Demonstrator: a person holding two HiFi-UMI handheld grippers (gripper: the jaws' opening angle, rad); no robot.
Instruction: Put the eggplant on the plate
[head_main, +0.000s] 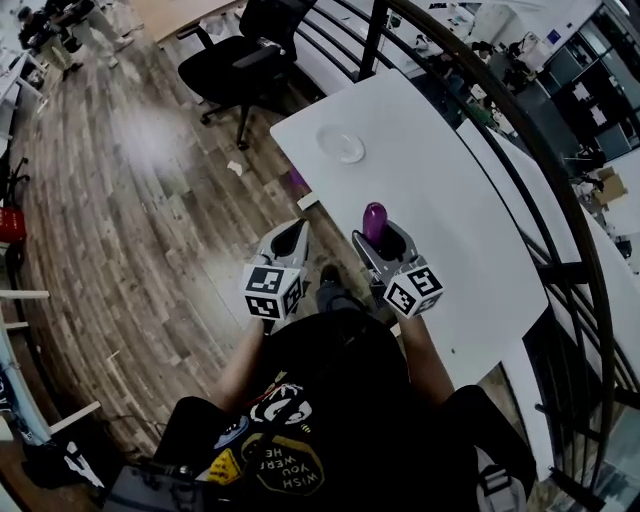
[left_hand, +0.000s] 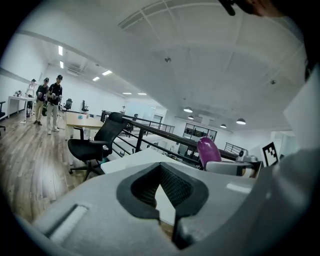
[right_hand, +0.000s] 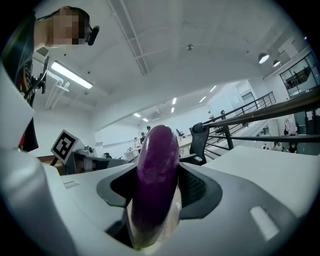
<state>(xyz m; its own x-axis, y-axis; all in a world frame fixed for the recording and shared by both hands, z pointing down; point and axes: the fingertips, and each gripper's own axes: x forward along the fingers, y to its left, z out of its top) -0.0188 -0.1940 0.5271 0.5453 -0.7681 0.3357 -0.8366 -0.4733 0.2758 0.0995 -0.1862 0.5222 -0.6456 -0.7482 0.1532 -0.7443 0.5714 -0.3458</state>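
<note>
The right gripper (head_main: 383, 243) has its jaws fairly wide apart and closed on the eggplant (head_main: 374, 222). The black pads press on both sides of the lower half. The eggplant is purple and stands nearly upright, and its rounded end sticks up above the jaws. This gripper is over the near part of the white table (head_main: 450, 210), a little inside its left edge.

The left gripper (head_main: 294, 230) is just beside that same edge of the table but outside it, over the wooden floor (head_main: 130, 200). In the left gripper view its two tips meet at the far end. There is only a narrow wedge of space behind them, and nothing is between the pads.

The plate (head_main: 341, 145) lies flat near the far end of the table, close to its left edge. It is well apart from the eggplant, and it looks bare.

A black chair (head_main: 240, 55) stands on the floor beyond the far corner of the table. A dark railing (head_main: 520, 120) curves along the right side of the table.
</note>
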